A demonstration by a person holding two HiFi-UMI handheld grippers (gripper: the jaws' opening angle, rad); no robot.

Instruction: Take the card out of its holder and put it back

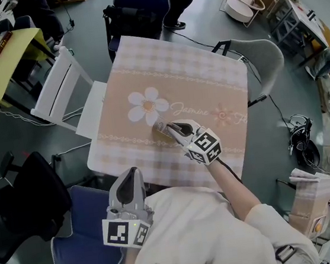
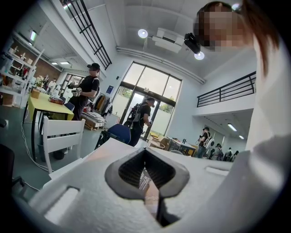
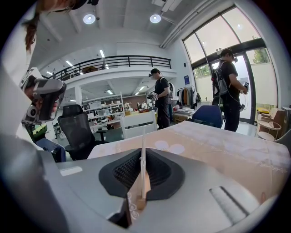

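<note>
Lower left in the head view, the left tongs (image 1: 130, 176) hang by the near edge of the pink checked cloth-covered worktop (image 1: 205, 69), pads together on nothing. At centre, the right tongs (image 1: 161, 127) are almost closed, pinching the thin pale card (image 3: 142, 154) low over the cloth. So slim a pinch could let it twist or slip, I judge. Only the right gripper view shows the card edge-on between the pads, with the tan paper holder (image 3: 135, 200) beside it.
</note>
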